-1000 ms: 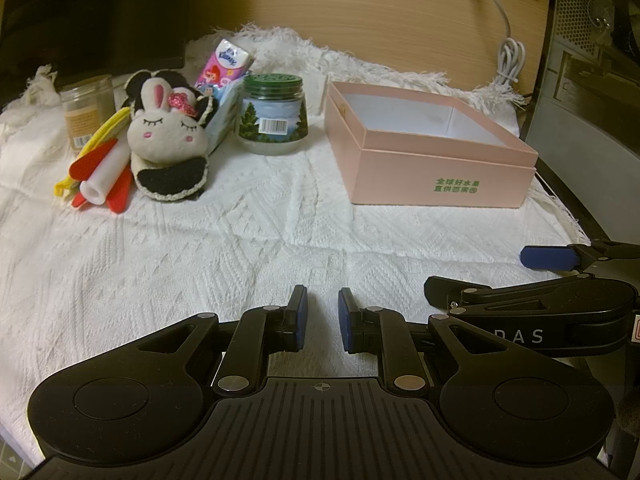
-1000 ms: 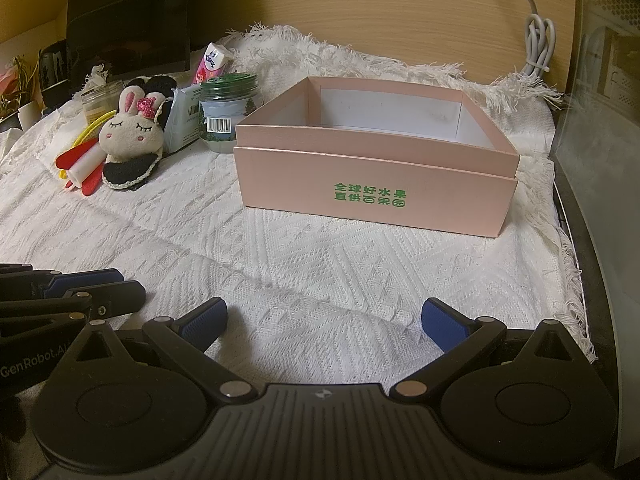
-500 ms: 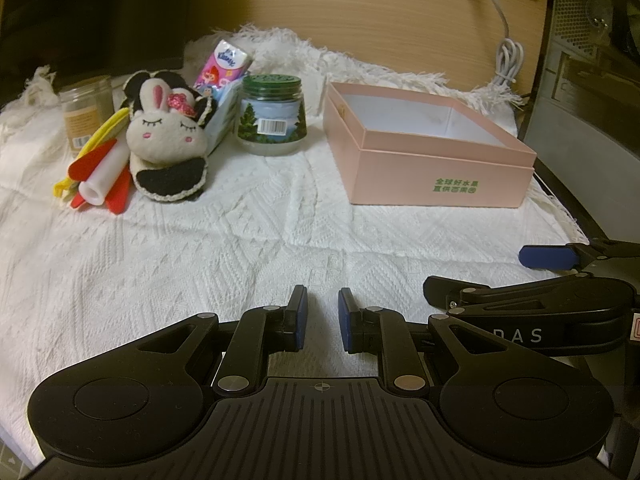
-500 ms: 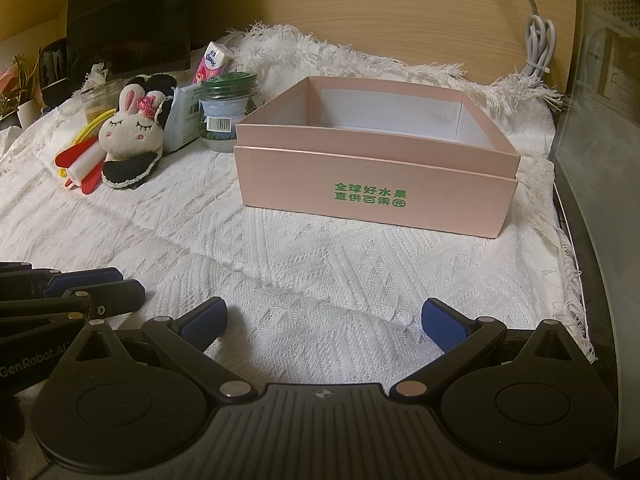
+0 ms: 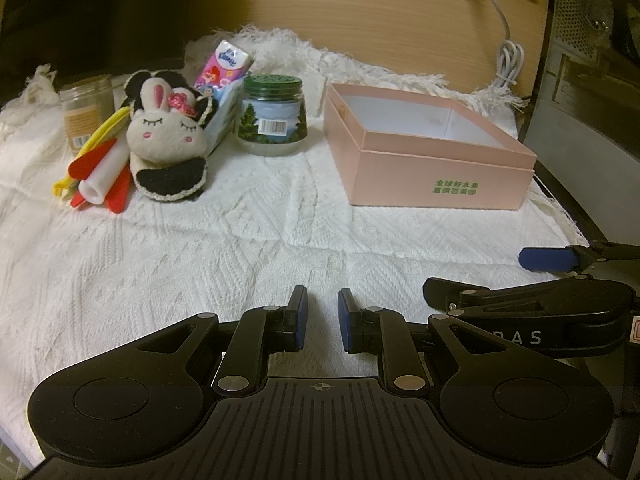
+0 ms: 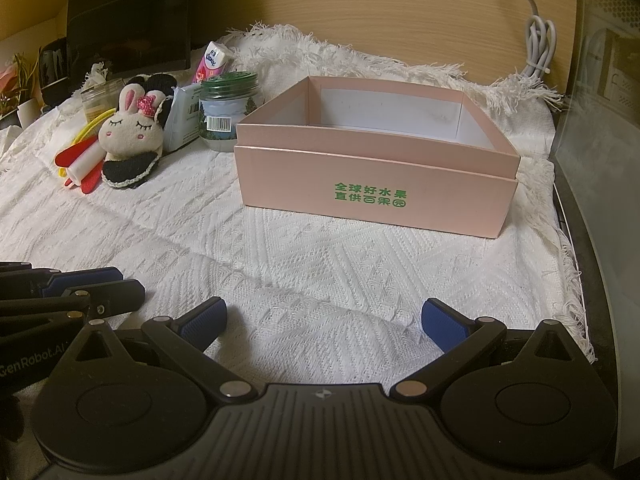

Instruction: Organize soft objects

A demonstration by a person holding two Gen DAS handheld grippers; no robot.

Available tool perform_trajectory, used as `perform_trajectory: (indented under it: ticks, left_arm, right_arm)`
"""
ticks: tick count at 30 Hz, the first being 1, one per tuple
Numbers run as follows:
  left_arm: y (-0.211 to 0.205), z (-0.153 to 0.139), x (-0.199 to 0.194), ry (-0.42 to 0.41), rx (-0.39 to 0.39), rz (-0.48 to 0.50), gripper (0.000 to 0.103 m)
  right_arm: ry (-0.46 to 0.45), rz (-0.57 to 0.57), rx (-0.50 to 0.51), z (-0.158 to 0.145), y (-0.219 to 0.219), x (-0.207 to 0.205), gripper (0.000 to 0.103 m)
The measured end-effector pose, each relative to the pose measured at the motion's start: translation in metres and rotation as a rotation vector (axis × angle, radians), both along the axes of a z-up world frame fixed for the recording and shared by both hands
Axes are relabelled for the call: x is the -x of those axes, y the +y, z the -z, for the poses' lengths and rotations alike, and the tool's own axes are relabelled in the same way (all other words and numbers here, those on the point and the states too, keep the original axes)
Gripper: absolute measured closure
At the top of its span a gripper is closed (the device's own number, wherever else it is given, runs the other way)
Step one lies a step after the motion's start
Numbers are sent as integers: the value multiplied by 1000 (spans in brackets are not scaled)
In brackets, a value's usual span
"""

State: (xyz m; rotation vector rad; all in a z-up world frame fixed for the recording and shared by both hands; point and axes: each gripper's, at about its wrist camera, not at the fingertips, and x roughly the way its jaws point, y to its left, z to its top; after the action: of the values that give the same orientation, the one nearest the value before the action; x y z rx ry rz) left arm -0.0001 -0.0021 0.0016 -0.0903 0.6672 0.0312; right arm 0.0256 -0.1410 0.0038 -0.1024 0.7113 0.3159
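Note:
A plush rabbit slipper (image 5: pixel 168 140) (image 6: pixel 130 136) lies at the far left of the white knitted cloth (image 5: pixel 200 248). A pink tissue pack (image 5: pixel 224 68) (image 6: pixel 212 60) leans behind it. An open, empty pink box (image 5: pixel 432 160) (image 6: pixel 372 192) stands at the right. My left gripper (image 5: pixel 322 320) hovers low over the cloth near its front, jaws nearly closed with a narrow gap, holding nothing. My right gripper (image 6: pixel 324 320) is wide open and empty, in front of the box. Each gripper shows at the edge of the other's view.
A green-lidded glass jar (image 5: pixel 274 120) stands between slipper and box. A tan jar (image 5: pixel 86 112) and red, yellow and white plastic pieces (image 5: pixel 100 176) lie left of the slipper. A wooden wall, a white cable (image 5: pixel 508 60) and a dark appliance (image 5: pixel 592 60) bound the back and right.

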Motion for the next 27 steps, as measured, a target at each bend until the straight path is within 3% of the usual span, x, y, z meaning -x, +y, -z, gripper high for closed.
perform_trajectory:
  ticks: [20, 24, 27]
  left_arm:
    - [3, 1, -2, -5, 15, -2, 84]
    - [17, -8, -7, 22, 73, 6, 84]
    - [42, -24, -7, -10, 112, -17, 84]
  right_arm:
    - [1, 0, -5, 1, 1, 0, 0]
    - [18, -17, 0, 0, -2, -1, 0]
    - [100, -11, 10, -6, 0, -9, 0]
